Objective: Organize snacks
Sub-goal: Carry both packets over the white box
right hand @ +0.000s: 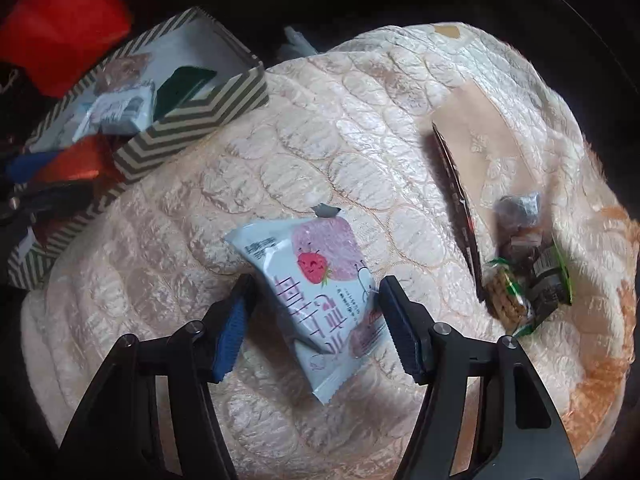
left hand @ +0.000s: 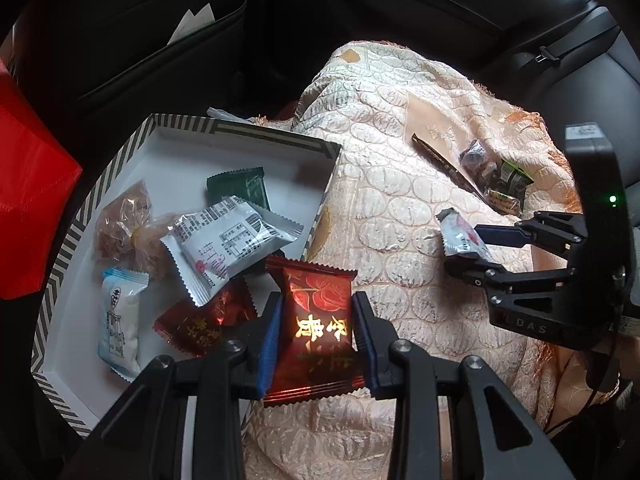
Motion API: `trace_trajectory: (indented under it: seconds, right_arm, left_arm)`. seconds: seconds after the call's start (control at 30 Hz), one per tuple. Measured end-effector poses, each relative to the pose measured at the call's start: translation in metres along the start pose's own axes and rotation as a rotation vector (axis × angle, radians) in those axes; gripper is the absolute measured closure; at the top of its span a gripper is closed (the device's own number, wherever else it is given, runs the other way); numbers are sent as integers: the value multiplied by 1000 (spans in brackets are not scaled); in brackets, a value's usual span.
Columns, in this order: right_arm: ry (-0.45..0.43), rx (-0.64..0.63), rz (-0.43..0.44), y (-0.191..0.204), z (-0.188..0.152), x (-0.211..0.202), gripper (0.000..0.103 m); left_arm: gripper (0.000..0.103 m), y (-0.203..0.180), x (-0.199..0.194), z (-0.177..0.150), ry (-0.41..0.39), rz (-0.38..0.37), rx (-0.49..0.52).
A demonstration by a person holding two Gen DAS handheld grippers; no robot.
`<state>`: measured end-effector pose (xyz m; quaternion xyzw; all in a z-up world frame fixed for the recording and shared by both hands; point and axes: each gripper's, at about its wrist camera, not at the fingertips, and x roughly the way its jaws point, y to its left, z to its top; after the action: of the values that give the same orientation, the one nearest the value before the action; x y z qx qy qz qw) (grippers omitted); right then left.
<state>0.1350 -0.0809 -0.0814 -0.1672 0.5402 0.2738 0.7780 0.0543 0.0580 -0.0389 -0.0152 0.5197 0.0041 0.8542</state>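
Much of the surroundings is dark: what looks like black car upholstery and a seat-back pocket, details lost in shadow. A red bag is cut off at the left edge.

Left tongs pinch a dark red snack packet between blue pads; gold Chinese characters and a rose outline show on it, glare makes the characters hard to read. The packet hangs over the near edge of the striped box, above the cream quilted blanket.

Inside the box: a white packet with barcode and small print, too fine to read; a green packet partly covered by it; a clear-wrapped brown pastry; a pale blue-and-white packet; a second dark red packet, half hidden under the white one.

Right tongs straddle a pale blue strawberry packet with a cartoon strawberry and large pink characters, upside down to the camera. The left pad stands clear of it; the right one is at its edge, contact uncertain. From the left wrist view the packet sits between the fingertips, off the blanket, so it seems held.

Further right on the blanket: a long dark wrapper seen edge-on, print unreadable, and a small heap of wrapped snacks, blurred. "DAS" is moulded on the right tongs' body.
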Motion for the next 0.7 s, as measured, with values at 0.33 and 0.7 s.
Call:
trace_trajectory:
  seconds: [0.33, 0.7]
  right_arm:
    - [-211, 123, -23, 41, -32, -74, 59]
    - [-265, 197, -5, 75, -37, -99, 59]
  left_arm:
    - [66, -1, -13, -5, -44, 5, 11]
    - [66, 6, -41, -7, -119, 51, 24]
